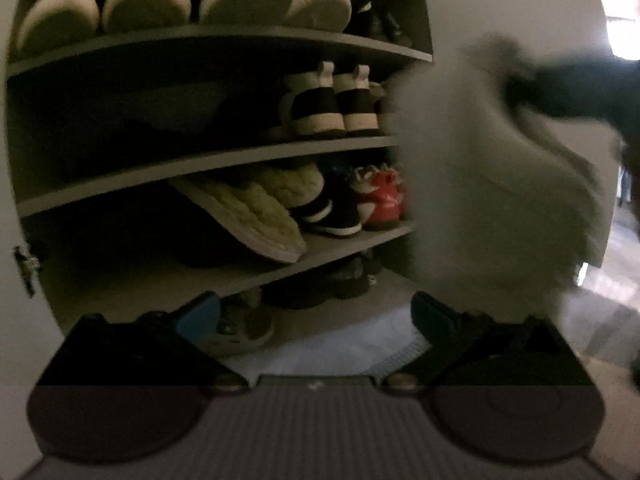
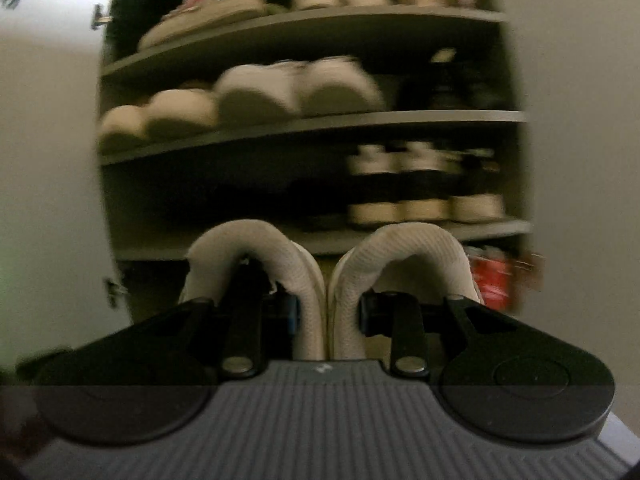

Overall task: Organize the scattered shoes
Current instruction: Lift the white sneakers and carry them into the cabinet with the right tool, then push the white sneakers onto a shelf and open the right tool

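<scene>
We see a dark grey shelving unit (image 1: 224, 38) set into a recess, its curved boards stacked one above another and dimly lit within. Pale, plain walls (image 2: 48, 140) flank it on both sides. A small metal hinge (image 1: 25, 266) sits on the left edge of the opening. To the far right, a bright window (image 1: 624, 36) throws light onto a glossy floor (image 1: 612, 288).

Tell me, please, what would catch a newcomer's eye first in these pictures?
The pair of white shoes pinched together at the heels in the right gripper, close to the camera. Behind stands a grey shoe cabinet packed with slippers and sneakers, a red shoe brightest on a lower shelf.
</scene>
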Demonstrator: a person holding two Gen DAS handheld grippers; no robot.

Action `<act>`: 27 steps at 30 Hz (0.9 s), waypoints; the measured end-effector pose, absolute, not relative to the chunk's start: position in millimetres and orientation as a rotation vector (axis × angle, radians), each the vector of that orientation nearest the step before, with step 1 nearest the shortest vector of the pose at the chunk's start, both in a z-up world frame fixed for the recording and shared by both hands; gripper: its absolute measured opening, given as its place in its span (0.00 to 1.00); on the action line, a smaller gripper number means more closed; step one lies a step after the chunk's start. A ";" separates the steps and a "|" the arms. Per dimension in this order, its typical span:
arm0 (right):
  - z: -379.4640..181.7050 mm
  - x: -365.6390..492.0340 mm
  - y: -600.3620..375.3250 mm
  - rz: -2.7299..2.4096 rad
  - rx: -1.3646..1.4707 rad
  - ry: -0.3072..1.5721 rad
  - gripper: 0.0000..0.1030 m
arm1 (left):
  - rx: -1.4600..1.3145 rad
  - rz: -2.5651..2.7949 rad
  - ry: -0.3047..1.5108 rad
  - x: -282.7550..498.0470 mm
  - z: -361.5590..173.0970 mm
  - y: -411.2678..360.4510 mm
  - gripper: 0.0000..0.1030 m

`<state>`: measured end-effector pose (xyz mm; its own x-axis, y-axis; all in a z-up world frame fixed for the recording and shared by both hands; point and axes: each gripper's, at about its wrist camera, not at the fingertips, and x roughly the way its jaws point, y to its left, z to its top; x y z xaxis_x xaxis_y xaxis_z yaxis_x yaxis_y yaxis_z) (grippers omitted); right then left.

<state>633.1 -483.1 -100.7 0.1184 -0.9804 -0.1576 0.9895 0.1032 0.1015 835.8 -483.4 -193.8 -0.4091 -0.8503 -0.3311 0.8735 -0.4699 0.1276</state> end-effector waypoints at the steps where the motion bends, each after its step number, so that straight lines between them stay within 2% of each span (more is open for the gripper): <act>1: -97.7 641.8 -493.2 -1.431 0.194 0.061 0.30 | 0.420 -1.946 0.070 841.7 -194.9 -485.6 1.00; 6: -64.7 705.7 -575.7 -1.325 0.148 0.088 0.30 | 0.442 -1.797 0.187 859.0 -196.1 -514.2 1.00; 11: -41.7 751.6 -647.1 -1.276 0.160 0.052 0.30 | 0.509 -1.708 0.190 860.1 -208.7 -534.1 1.00; 19: -47.0 809.5 -719.8 -1.317 0.109 0.054 0.30 | 0.519 -1.609 0.254 866.3 -224.0 -584.7 1.00; 27: -48.2 821.6 -767.8 -1.372 0.170 0.080 0.35 | 0.432 -1.597 0.346 862.7 -226.1 -622.2 1.00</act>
<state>821.6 -767.8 -48.2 0.1971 -0.9679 -0.1557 0.9795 0.1876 0.0739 862.7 -622.2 -226.1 -0.0464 -0.8793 -0.4740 0.9967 -0.0726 0.0371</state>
